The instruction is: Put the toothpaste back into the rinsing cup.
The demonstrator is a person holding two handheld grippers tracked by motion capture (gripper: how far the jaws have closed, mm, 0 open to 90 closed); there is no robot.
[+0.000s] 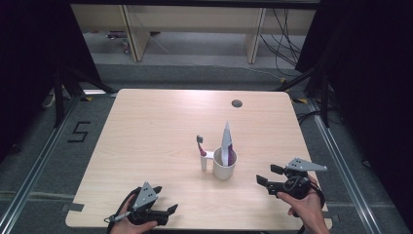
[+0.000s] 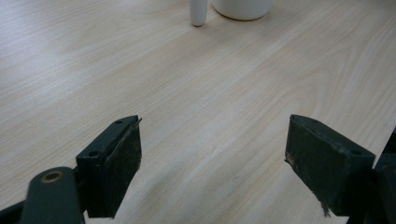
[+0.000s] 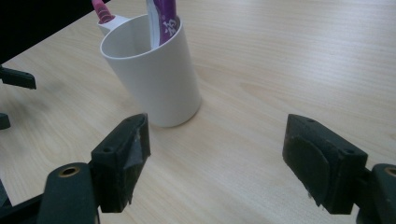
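Nearest the camera, at the near edge of the pale wooden surface (image 1: 160, 126), two hands each hold a black gripper. Toward the near left corner sits the left gripper (image 2: 212, 158), jaws spread wide over bare wood; toward the near right corner the right gripper (image 3: 215, 158) is likewise spread, nothing between its jaws. Just beyond it, near the surface's middle, stands the white plastic cup (image 3: 154, 79) — a purple-and-white tube (image 3: 162, 21) upright inside, a pink-handled toothbrush (image 1: 200, 145) in its side holder.
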